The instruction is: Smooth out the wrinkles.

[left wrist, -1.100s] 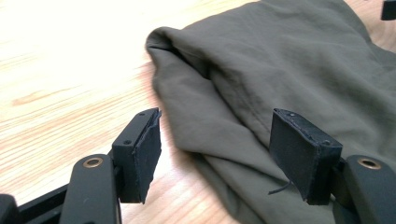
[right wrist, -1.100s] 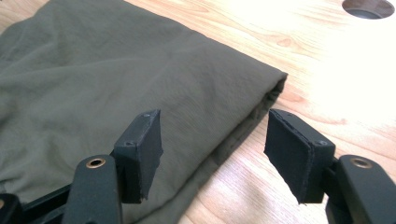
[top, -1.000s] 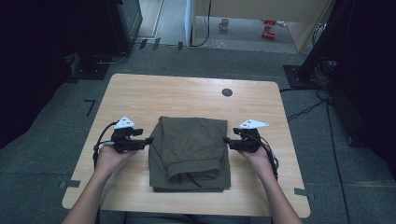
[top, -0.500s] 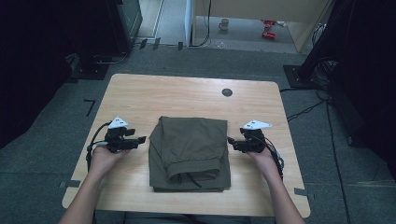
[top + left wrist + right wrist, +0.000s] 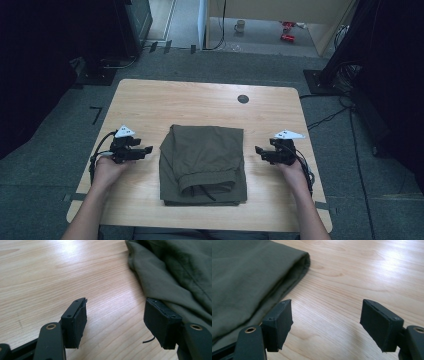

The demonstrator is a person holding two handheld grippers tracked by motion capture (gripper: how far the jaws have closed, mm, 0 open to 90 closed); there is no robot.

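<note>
Both of my claws are sitting with jaws spread wide, nothing between them but bare wood. My left claw (image 5: 145, 149) is in my left hand (image 5: 107, 167), my right claw (image 5: 259, 151) in my right hand (image 5: 292, 169), and each one points inward across the tabletop (image 5: 200, 102).

Between the two claws lies the folded olive-green garment (image 5: 202, 164), apart from both, with a strip of wood showing on each side. In the left gripper view the cloth's rumpled edge runs just past the jaw on the right of the picture, and a thin dark thread (image 5: 149, 340) pokes out beside that jaw. In the right gripper view the neat folded edge of the garment sits just beyond the jaw on the left.

Farther out past the garment there's a small dark round spot (image 5: 243, 98) on the tabletop near the far edge. Beyond that, on the floor, a mug (image 5: 240, 25) and something red (image 5: 287, 31).
</note>
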